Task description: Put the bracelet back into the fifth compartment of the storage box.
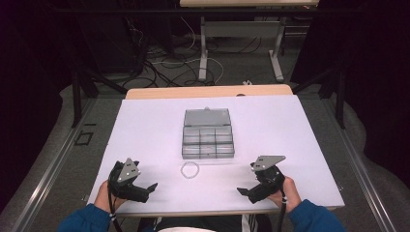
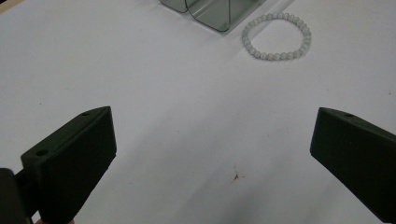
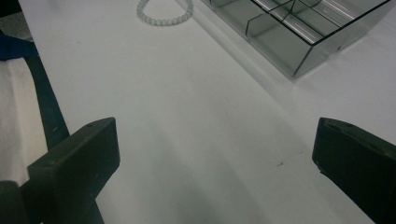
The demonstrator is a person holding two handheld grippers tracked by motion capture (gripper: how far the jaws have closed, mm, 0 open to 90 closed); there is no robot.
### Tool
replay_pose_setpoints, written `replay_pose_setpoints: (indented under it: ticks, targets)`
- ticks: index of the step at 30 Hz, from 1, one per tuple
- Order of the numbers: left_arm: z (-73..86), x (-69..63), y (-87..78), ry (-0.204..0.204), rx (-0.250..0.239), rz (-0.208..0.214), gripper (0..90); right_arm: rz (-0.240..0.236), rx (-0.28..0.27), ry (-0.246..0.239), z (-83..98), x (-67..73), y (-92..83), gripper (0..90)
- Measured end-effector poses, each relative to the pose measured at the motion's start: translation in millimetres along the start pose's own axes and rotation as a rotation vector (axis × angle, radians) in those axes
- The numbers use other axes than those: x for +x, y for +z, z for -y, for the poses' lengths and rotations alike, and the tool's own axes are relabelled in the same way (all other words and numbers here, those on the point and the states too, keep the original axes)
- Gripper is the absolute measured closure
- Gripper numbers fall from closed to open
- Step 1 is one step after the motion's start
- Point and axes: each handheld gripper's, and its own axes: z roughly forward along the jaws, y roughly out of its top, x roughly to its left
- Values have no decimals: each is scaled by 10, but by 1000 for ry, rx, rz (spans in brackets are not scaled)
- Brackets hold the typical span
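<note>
tabletop: white sheet over the tabletop (image 1: 145, 125), bare wood strip showing at the far edge. Small brown speck on the white between the left jaws in the left gripper view.
left hand-held gripper: left hand-held gripper (image 1: 151, 189) sits at the near-left of the tabletop, jaws spread wide, nothing between them. In the left gripper view both black jaws stand far apart over bare white surface. Whether it rests on the sheet or hovers just above, can't tell.
right hand-held gripper: right hand-held gripper (image 1: 243, 192) at the near-right, jaws also wide apart, holding nothing. Jaw tips point inward toward the middle, mirroring the left one.
hands: left hand (image 1: 103, 197) and right hand (image 1: 288, 191) come in from the near edge, each wrapped around its gripper body; blue sleeves (image 1: 314, 218) at the wrists. Grey three-cornered plates face up on both grippers. Cables trail down off the near edge.
bracelet: pale bead bracelet (image 1: 190, 170) lies flat on the sheet, roughly midway between the two grippers and a bit farther out, untouched by either. Closed loop, small round whitish beads.
box: clear compartment box (image 1: 208, 142) just beyond the bracelet, near but apart from it. Lid open, laid back on the far side. Compartments look empty.
room: dark surround, grey floor, loose cables on the floor behind the tabletop, legs of a second table (image 1: 249, 3) farther back.
</note>
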Motion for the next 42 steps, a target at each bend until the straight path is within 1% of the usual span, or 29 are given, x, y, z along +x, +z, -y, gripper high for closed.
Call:
replay_pose_setpoints:
  ticks: [1,2,4,5,7,11,12,13,15,16,17,19,21,22,25,27,29,31,32,33,35,37,41,42]
  targets:
    - [-3,5,0,7,3,-3,2,-1,5,3,-12,6,14,3]
    - [-1,-3,6,-3,2,3,1,-2,1,10,-20,18,28,3]
    - [-3,-7,8,-4,3,6,1,-8,2,2,-43,31,63,3]
    - [-1,-7,8,-4,3,6,1,-6,-3,-14,-71,49,90,4]
    - [2,-4,6,-8,3,6,1,-7,-5,-9,-85,65,103,4]
    - [4,0,12,-7,2,10,1,-23,4,-16,-135,89,157,4]
    - [4,0,12,-6,3,10,1,-17,-2,-11,-143,97,179,4]
    - [4,0,12,-6,2,11,1,-29,8,-26,-165,97,200,3]
    - [4,-1,12,-6,3,11,1,-31,5,-18,-182,119,225,1]
    - [3,-3,12,-5,4,10,1,-35,10,-25,-195,120,237,0]
    - [3,-3,13,-5,4,11,1,-35,2,-11,-201,138,253,0]
    - [3,-3,16,-3,5,6,1,-39,9,-15,-210,142,256,0]
    - [2,0,14,0,9,9,1,-56,6,-28,-241,146,291,0]
    - [3,-1,14,0,9,7,1,-50,-4,-21,-250,159,308,0]
    - [4,-2,11,-2,7,9,1,-57,3,-20,-272,179,328,0]
    - [5,-3,14,-2,6,8,1,-71,10,-28,-296,196,355,0]
    - [0,-4,9,1,14,6,1,-71,9,-34,-317,223,383,0]
    - [3,-2,13,0,10,8,1,-83,11,-48,-338,241,415,0]
    - [5,-2,16,-3,4,8,1,-77,3,-48,-346,252,437,0]
    - [6,0,14,-3,6,10,1,-84,1,-57,-358,253,454,0]
    - [7,1,13,-3,9,11,1,-99,9,-58,-381,266,472,0]
    - [7,1,11,-2,8,11,0,-88,-3,-53,-404,286,510,0]
    - [6,-1,12,0,7,9,0,-104,5,-61,-449,326,562,0]
    - [6,2,12,0,9,10,0,-99,-5,-63,-459,336,582,0]
